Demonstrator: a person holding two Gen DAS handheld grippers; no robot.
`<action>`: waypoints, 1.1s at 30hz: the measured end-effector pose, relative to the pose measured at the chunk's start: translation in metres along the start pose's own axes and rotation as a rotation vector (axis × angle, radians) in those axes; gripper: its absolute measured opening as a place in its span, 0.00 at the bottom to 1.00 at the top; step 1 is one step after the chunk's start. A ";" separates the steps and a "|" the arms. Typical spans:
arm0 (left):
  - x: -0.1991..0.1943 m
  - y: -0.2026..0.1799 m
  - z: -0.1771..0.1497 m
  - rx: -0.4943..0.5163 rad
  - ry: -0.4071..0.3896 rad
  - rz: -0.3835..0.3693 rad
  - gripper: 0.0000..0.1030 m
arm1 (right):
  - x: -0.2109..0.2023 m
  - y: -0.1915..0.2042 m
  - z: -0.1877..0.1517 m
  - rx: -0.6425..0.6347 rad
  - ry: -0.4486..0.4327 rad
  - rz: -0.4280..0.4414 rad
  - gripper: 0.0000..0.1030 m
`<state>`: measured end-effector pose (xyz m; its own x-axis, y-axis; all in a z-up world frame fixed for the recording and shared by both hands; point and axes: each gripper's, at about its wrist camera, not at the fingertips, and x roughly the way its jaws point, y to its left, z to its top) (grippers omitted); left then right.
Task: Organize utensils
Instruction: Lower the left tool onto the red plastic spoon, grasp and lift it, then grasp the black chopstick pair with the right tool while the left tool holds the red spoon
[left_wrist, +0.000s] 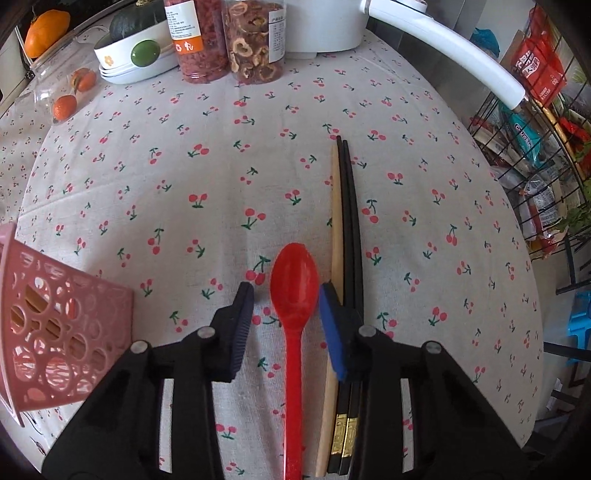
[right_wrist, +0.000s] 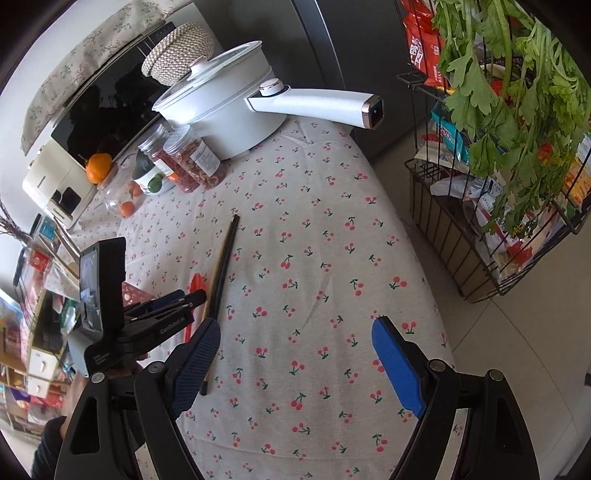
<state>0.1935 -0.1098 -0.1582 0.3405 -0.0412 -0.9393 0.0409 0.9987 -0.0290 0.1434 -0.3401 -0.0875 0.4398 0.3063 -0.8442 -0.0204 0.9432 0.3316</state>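
Left tool (left_wrist: 284, 295) straddles red spoon (left_wrist: 294, 295), chopsticks (left_wrist: 345, 236) alongside.

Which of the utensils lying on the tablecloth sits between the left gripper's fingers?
The red spoon. It lies between the fingers of the left gripper, while the wooden chopstick and black chopsticks lie outside them.

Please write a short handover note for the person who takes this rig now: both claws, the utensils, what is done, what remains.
Left claw: open around the red spoon, pads not yet pressing.
Right claw: open, empty, over bare tablecloth.
Beside the spoon lie one wooden chopstick and two black chopsticks.
Pink basket at left already seems to hold some sticks.
Left: grip the spoon, put it in the basket, then the chopsticks.
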 end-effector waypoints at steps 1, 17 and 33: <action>0.001 0.000 0.000 0.001 -0.004 0.006 0.37 | 0.000 -0.001 0.000 0.004 0.001 -0.001 0.83; -0.076 -0.002 -0.033 0.121 -0.146 -0.082 0.27 | 0.004 0.011 -0.004 -0.007 0.010 -0.027 0.83; -0.151 0.063 -0.084 0.138 -0.351 -0.141 0.27 | 0.057 0.066 -0.009 -0.106 0.097 -0.093 0.83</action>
<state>0.0652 -0.0379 -0.0467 0.6219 -0.2091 -0.7547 0.2282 0.9703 -0.0807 0.1589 -0.2594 -0.1175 0.3555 0.2233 -0.9076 -0.0801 0.9747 0.2085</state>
